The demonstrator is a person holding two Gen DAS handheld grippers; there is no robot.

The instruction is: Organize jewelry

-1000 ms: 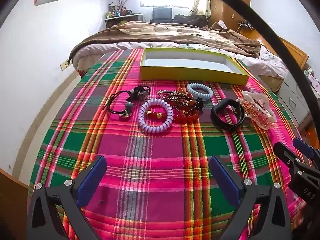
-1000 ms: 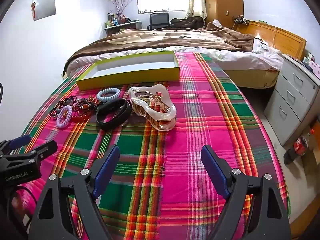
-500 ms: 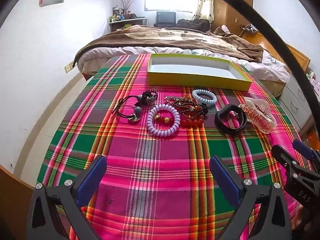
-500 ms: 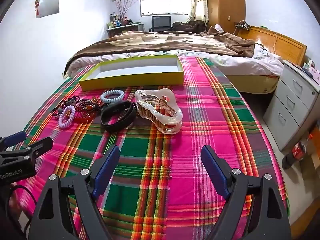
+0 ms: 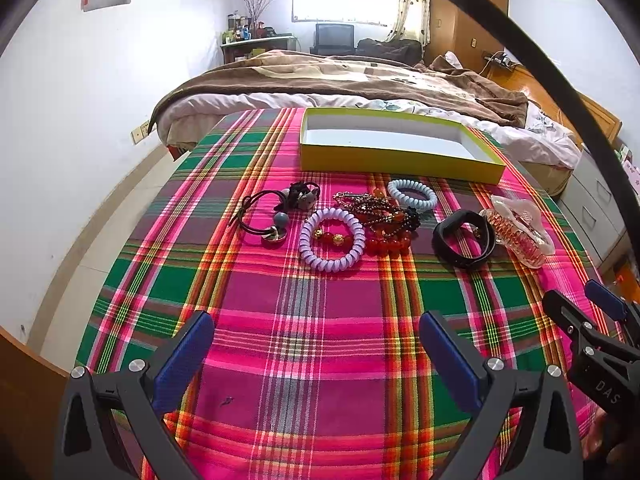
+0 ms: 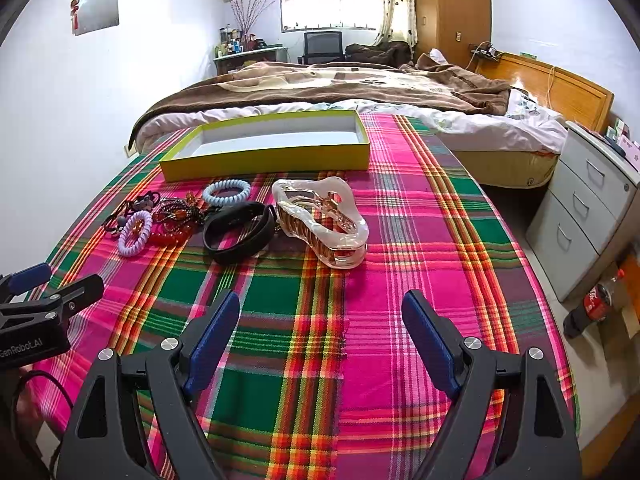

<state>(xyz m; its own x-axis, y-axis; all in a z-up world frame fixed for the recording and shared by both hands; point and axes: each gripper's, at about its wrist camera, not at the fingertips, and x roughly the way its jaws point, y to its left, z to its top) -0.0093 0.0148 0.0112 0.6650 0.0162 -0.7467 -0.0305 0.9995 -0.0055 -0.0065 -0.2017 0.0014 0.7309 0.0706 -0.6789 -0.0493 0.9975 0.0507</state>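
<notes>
Nothing has gone into the yellow box (image 5: 400, 158) yet; it sits empty at the far side of the plaid-covered surface (image 5: 320, 320), so sorting looks to be at its very start. Both grippers hang over the near part of the cloth with jaws spread wide and nothing between them: the left gripper (image 5: 316, 354) faces the lilac coil tie (image 5: 332, 240), the right gripper (image 6: 320, 328) faces the clear hair claw (image 6: 322, 224). Between those lie black hair ties (image 5: 272, 212), red beads (image 5: 386, 236), a pale blue coil tie (image 5: 412, 194) and a black band (image 5: 464, 238), all just in front of the box. Next, I judge, one gripper must move forward, drop over a single piece and close. Readable writing: "GenRobot.AI" on the left gripper's side in the right view, "DAS" on the right gripper's in the left.
</notes>
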